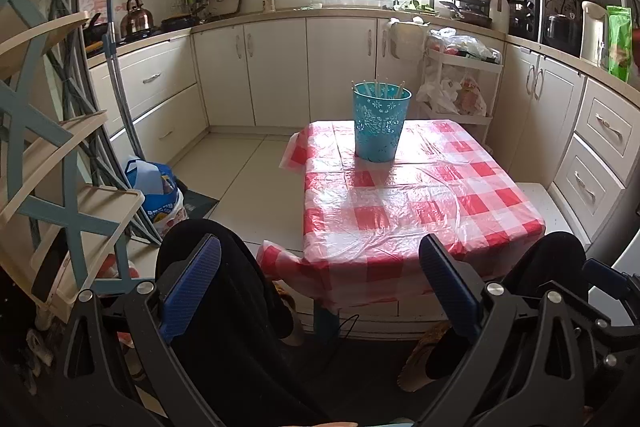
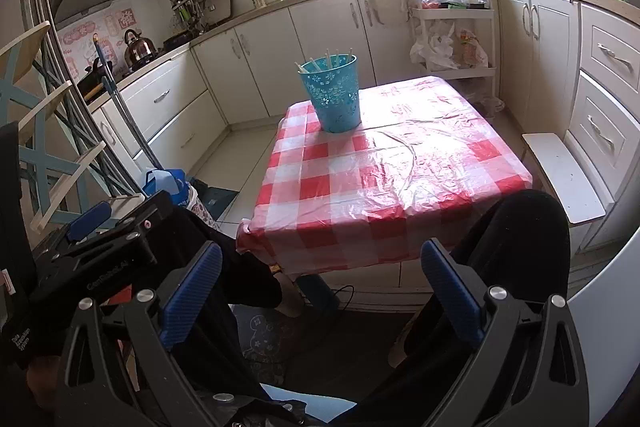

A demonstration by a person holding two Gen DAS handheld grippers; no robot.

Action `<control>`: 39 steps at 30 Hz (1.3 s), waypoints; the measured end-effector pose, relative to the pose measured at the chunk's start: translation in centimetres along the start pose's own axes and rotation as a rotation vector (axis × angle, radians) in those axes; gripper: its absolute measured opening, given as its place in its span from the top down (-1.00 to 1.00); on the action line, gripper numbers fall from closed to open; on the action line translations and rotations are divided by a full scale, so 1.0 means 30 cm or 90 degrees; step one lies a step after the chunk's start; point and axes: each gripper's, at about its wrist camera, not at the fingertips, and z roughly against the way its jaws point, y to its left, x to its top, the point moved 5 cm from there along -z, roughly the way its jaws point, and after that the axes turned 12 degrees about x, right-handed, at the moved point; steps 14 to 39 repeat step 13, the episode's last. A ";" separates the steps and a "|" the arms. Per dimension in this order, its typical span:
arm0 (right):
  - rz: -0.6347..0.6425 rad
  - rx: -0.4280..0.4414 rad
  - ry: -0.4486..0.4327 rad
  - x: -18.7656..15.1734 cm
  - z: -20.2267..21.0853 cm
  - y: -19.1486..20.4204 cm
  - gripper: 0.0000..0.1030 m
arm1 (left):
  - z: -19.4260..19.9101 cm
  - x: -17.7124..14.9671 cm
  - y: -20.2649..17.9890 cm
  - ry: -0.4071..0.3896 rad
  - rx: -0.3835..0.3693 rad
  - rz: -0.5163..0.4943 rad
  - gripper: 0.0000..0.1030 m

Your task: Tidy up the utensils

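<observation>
A turquoise perforated holder [image 1: 381, 125] stands at the far end of a table with a red-and-white checked cloth [image 1: 420, 203]. Several pale chopsticks [image 1: 378, 87] stick up out of it. The holder [image 2: 333, 95] and chopsticks [image 2: 328, 61] also show in the right wrist view, on the cloth [image 2: 392, 171]. My left gripper [image 1: 320, 283] is open and empty, held back from the table's near edge over the person's knees. My right gripper [image 2: 320, 287] is also open and empty, at the same distance. The left gripper [image 2: 96, 223] shows at the left of the right wrist view.
White kitchen cabinets [image 1: 280, 67] run around the room. A white trolley with bags [image 1: 460, 83] stands behind the table. A white stool [image 2: 560, 175] is to the table's right. A blue-and-cream shelf rack [image 1: 60, 147] and a blue bag [image 1: 156, 191] are at the left.
</observation>
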 end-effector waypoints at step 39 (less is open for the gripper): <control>0.012 -0.002 -0.027 0.002 0.055 0.018 -0.86 | 0.064 -0.002 0.046 -0.032 -0.009 0.033 -0.85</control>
